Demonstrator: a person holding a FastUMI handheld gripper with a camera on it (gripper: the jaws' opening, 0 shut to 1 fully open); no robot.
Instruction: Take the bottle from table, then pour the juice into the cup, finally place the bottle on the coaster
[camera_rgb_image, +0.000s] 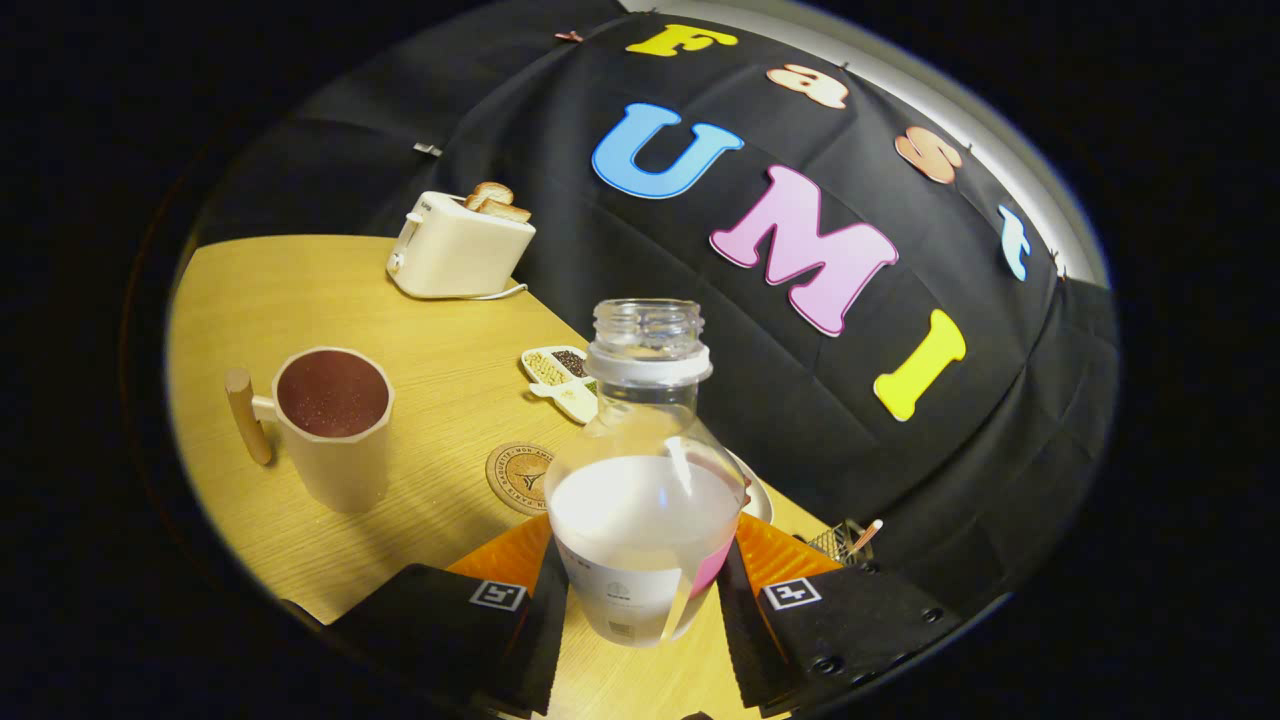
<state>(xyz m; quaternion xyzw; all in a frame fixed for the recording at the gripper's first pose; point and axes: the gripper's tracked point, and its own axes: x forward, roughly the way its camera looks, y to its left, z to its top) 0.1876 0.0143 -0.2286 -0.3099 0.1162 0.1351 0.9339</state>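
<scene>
Partly hidden: bottle (645, 500) between tongs (645, 625)

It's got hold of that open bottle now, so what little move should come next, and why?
Probably carry the bottle toward the cup and bring its open neck over the rim. The gripper has both fingers pressed on the bottle's sides, the cap is off, pale juice is inside, and the cup stands ahead of the fingers, off to one side. The coaster comes later.
</scene>
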